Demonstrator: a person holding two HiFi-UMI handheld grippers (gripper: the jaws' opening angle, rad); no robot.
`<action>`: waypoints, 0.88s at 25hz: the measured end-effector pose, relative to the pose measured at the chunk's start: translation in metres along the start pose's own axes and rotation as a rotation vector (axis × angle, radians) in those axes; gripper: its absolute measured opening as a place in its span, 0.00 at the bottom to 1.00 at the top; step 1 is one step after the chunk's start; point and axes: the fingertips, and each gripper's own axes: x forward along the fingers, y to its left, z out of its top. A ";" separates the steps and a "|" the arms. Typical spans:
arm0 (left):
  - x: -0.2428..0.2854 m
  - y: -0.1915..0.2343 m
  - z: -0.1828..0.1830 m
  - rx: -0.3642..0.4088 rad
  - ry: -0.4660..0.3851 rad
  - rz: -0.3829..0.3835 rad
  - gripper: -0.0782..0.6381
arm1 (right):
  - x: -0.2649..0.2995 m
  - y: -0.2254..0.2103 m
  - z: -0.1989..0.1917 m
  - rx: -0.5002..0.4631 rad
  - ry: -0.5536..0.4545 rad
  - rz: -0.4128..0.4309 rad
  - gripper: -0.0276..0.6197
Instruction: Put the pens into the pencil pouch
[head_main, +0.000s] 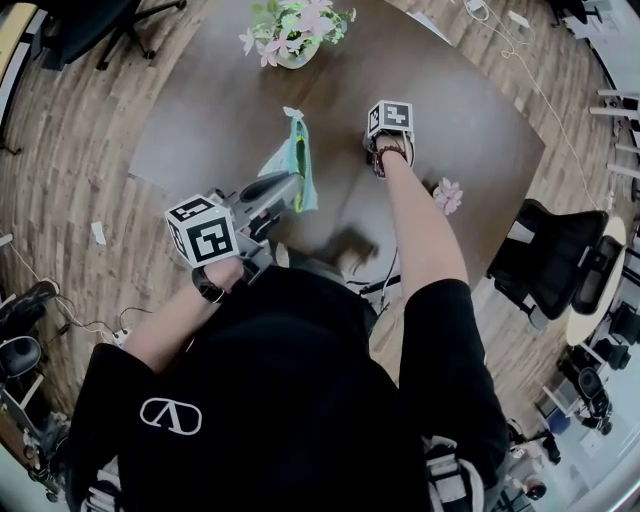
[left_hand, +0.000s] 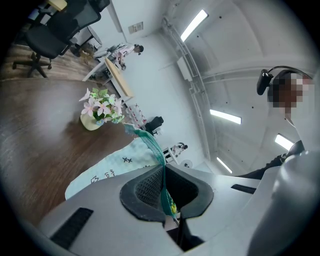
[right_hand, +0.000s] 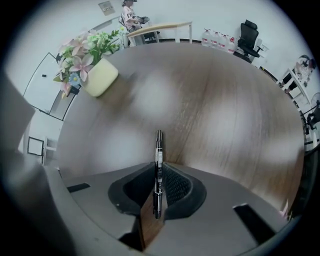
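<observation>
Left gripper: its jaws were closed on the teal mesh edge of the pencil pouch.
Pencil pouch: it was held up by that edge over the brown table, left of the right gripper.
Right gripper: it pointed down at the table, jaws clamped on a black pen.
Pen: it stood between the pads, one end sticking out toward the tabletop.
Flower pot: it stood at the table's far side.

The table is brown wood grain, smooth, with a dull sheen. The vase on it looks smooth, cream and matt. The pouch is pale printed cloth with green mesh. The pen is glossy black plastic with a white label. The left gripper and right gripper have matt grey plastic shells and dark textured pads.
</observation>
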 end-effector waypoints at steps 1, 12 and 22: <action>0.000 0.000 0.000 0.002 0.001 -0.001 0.13 | -0.001 0.001 0.000 -0.008 -0.002 0.000 0.11; 0.007 -0.014 0.003 0.029 0.011 -0.029 0.13 | -0.059 0.004 0.018 -0.063 -0.247 0.031 0.11; 0.030 -0.040 0.012 0.071 0.031 -0.095 0.13 | -0.260 0.027 0.048 -0.105 -0.805 0.081 0.11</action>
